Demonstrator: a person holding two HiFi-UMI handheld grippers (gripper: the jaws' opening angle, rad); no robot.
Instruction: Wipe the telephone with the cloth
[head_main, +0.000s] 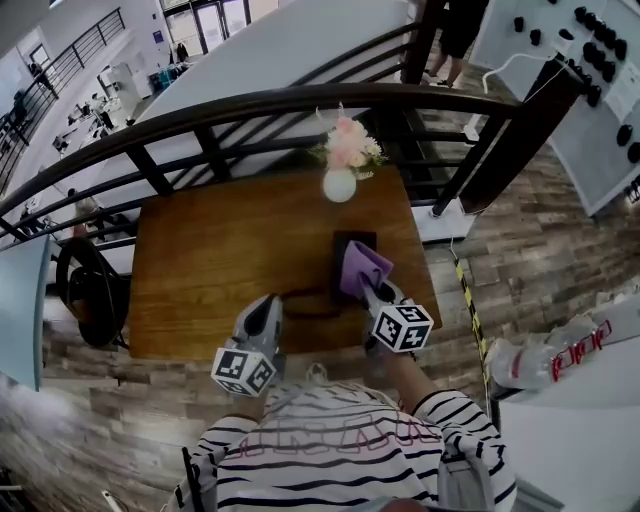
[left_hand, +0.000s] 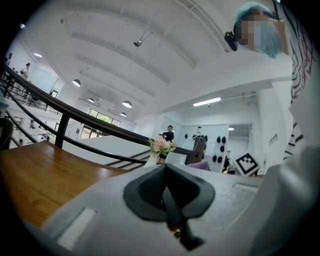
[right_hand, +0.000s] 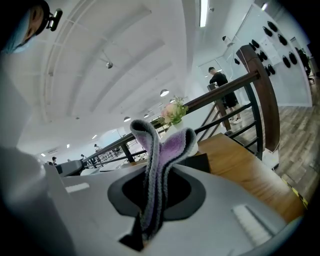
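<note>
Cloth (right_hand: 162, 150) in right tool (head_main: 371, 291)

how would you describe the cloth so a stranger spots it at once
Start at the table and look at its right half, between the vase and the person. There the right gripper pinches a folded cloth over the black telephone; it is the only soft purple thing there.
</note>
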